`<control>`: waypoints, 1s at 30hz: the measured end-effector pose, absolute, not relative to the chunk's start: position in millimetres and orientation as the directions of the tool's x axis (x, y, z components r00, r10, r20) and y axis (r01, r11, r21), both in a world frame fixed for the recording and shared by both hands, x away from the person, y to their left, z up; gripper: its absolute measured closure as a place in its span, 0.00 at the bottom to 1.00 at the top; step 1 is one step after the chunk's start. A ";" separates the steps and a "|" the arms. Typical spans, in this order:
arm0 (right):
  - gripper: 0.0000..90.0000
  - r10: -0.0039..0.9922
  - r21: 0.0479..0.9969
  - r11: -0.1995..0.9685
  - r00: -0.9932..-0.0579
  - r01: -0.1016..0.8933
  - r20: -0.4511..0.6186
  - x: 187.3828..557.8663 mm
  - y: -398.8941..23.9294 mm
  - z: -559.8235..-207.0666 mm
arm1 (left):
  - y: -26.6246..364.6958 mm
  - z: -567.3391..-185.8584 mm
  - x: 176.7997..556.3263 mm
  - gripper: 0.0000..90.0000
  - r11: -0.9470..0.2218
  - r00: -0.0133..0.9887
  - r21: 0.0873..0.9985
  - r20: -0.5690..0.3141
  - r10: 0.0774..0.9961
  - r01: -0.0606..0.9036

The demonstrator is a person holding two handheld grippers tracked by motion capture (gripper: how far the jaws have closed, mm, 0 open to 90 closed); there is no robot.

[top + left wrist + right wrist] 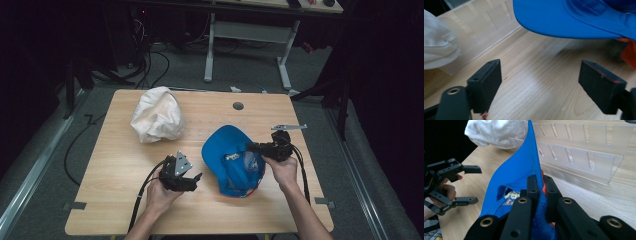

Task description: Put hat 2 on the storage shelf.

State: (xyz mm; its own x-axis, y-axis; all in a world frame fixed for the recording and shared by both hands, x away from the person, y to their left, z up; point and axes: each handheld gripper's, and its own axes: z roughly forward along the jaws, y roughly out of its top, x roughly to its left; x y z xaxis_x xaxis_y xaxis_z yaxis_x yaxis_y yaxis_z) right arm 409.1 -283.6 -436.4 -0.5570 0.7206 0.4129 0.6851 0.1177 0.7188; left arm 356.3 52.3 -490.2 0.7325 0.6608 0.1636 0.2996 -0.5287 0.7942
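From above, you held the right gripper (256, 148) clamped on the blue cap (231, 159), which lay on the wooden table (115, 210) at about the 5 o'clock side of its middle, brim toward 12 o'clock and crown toward 6 o'clock. Your left gripper (196, 178) sat just beside the cap's 9 o'clock edge, jaws apart and pointed toward 3 o'clock, gripping nothing. A white cap (156, 115) rested well apart at 11 o'clock on the table.

Through the left gripper view, the two black jaws stood wide open over bare wood, and the blue cap's brim (564, 17) hung across the frame from 12 to 2 o'clock, ahead of the jaws and above their level. An orange trim (629, 53) showed at 3 o'clock. The white cap (437, 45) sat at 9 o'clock, against a clear plastic rack (481, 25).

Through the right gripper view, your jaws were pressed together on the blue cap's fabric (519, 175), with the brim rising toward 12 o'clock. The left gripper (461, 183) waited open at 9 o'clock, near the cap's free edge. The clear rack (584, 155) ran along 1 to 3 o'clock.

Judging by this, the cap's long axis ran away from you, and the open left gripper was the nearer free tool for its near-side edge.
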 end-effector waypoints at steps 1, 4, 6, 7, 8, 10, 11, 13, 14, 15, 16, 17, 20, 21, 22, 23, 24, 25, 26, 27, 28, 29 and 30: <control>0.95 0.719 0.719 0.118 -0.558 0.685 0.415 410.0 -282.5 -436.1 | 50.6 -490.0 356.7 0.18 -0.536 0.737 0.790 0.167 0.655 0.298; 0.95 0.714 0.713 0.113 -0.556 0.691 0.426 411.9 -278.7 -434.7 | 46.3 -490.3 359.0 0.17 -0.544 0.741 0.784 0.169 0.650 0.298; 0.95 0.710 0.711 0.113 -0.557 0.694 0.431 413.3 -275.5 -433.9 | 44.4 -490.7 360.4 0.17 -0.542 0.743 0.785 0.165 0.649 0.299; 0.95 0.709 0.709 0.113 -0.557 0.696 0.433 413.9 -274.4 -433.8 | 43.5 -490.8 360.9 0.17 -0.542 0.745 0.785 0.162 0.647 0.300; 0.95 0.706 0.707 0.111 -0.557 0.698 0.439 414.9 -273.0 -434.1 | 42.6 -491.1 361.0 0.17 -0.541 0.748 0.786 0.159 0.645 0.299; 0.95 0.702 0.697 0.107 -0.550 0.709 0.452 416.9 -270.9 -435.6 | 40.8 -491.9 361.1 0.17 -0.540 0.752 0.788 0.156 0.640 0.296; 0.95 0.701 0.691 0.105 -0.546 0.715 0.458 417.8 -270.0 -436.6 | 40.1 -492.2 361.1 0.17 -0.541 0.756 0.787 0.154 0.636 0.296; 0.95 0.700 0.685 0.102 -0.541 0.722 0.466 419.7 -268.3 -438.7 | 38.9 -493.0 361.5 0.17 -0.543 0.760 0.786 0.150 0.632 0.296; 0.95 0.700 0.682 0.099 -0.538 0.725 0.471 420.5 -267.4 -439.4 | 38.4 -493.5 361.7 0.17 -0.544 0.762 0.784 0.148 0.630 0.298; 0.95 0.700 0.676 0.097 -0.533 0.731 0.476 420.9 -266.6 -439.7 | 38.1 -494.0 361.8 0.17 -0.545 0.764 0.783 0.146 0.628 0.298; 0.95 0.699 0.675 0.096 -0.532 0.732 0.478 421.5 -265.6 -440.1 | 37.9 -494.5 361.9 0.17 -0.546 0.766 0.783 0.144 0.626 0.299; 0.95 0.699 0.671 0.096 -0.530 0.735 0.481 422.0 -264.6 -440.3 | 37.7 -495.0 361.7 0.17 -0.546 0.768 0.782 0.141 0.625 0.301; 0.95 0.698 0.661 0.098 -0.524 0.744 0.488 423.5 -261.5 -441.6 | 37.3 -496.8 361.1 0.16 -0.544 0.772 0.784 0.135 0.621 0.300; 0.95 0.696 0.660 0.099 -0.526 0.744 0.489 424.2 -260.6 -442.4 | 37.1 -497.3 360.9 0.16 -0.543 0.773 0.784 0.133 0.620 0.301; 0.95 0.696 0.655 0.098 -0.522 0.749 0.493 424.6 -259.6 -442.9 | 36.9 -497.7 360.8 0.16 -0.544 0.772 0.783 0.134 0.622 0.302; 0.95 0.697 0.651 0.097 -0.519 0.753 0.495 425.1 -258.7 -443.5 | 37.0 -498.2 360.9 0.16 -0.542 0.770 0.783 0.132 0.624 0.304; 0.95 0.699 0.650 0.098 -0.517 0.753 0.493 425.6 -257.8 -444.2 | 37.4 -498.4 360.9 0.16 -0.541 0.770 0.784 0.130 0.625 0.306; 0.95 0.700 0.649 0.102 -0.518 0.754 0.492 426.1 -256.9 -445.0 | 38.0 -498.5 360.9 0.16 -0.539 0.770 0.784 0.128 0.626 0.308; 0.95 0.701 0.647 0.104 -0.517 0.756 0.492 426.3 -255.9 -445.7 | 38.5 -498.4 360.8 0.16 -0.535 0.769 0.786 0.125 0.627 0.309; 0.95 0.703 0.643 0.108 -0.516 0.758 0.490 426.6 -254.7 -446.3 | 39.1 -498.1 360.8 0.16 -0.534 0.769 0.786 0.123 0.627 0.310; 0.95 0.705 0.640 0.112 -0.514 0.760 0.488 426.7 -253.3 -446.9 | 39.7 -498.1 360.6 0.16 -0.531 0.769 0.789 0.122 0.628 0.308; 0.95 0.708 0.640 0.118 -0.516 0.760 0.482 426.9 -252.2 -447.5 | 40.1 -497.9 360.5 0.16 -0.530 0.769 0.790 0.121 0.628 0.309; 0.95 0.709 0.639 0.124 -0.518 0.759 0.478 426.9 -251.0 -448.0 | 40.6 -497.8 360.4 0.15 -0.530 0.769 0.789 0.119 0.628 0.311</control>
